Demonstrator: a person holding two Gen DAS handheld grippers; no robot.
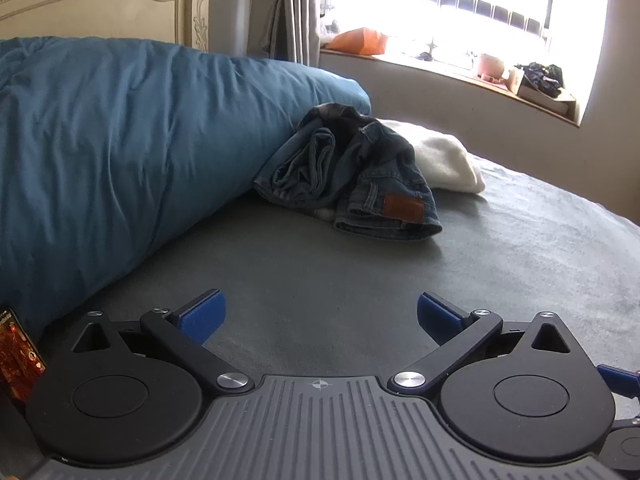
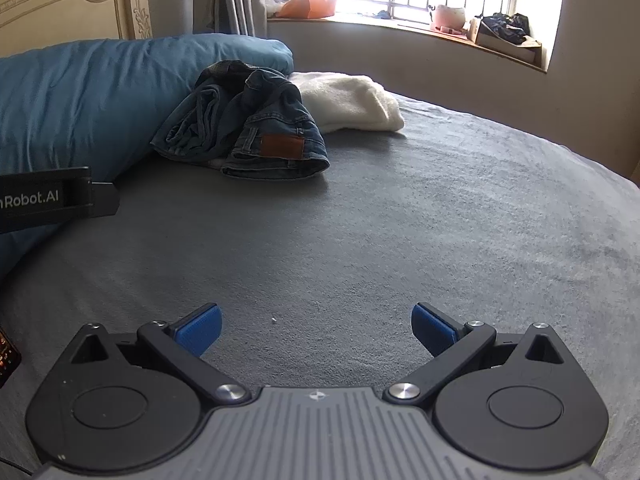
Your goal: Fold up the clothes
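Observation:
A crumpled pair of blue jeans with a brown leather patch lies bunched on the grey bed sheet, leaning on the blue duvet. Right behind it lies a white fluffy garment. My left gripper hovers over bare sheet well short of the jeans, open, nothing between its blue pads. My right gripper is open too, over bare sheet, with the jeans far ahead to the upper left.
A rolled blue duvet fills the left side against a cream headboard. A window sill with clutter runs behind the bed. The left device's black body pokes in at the right view's left edge.

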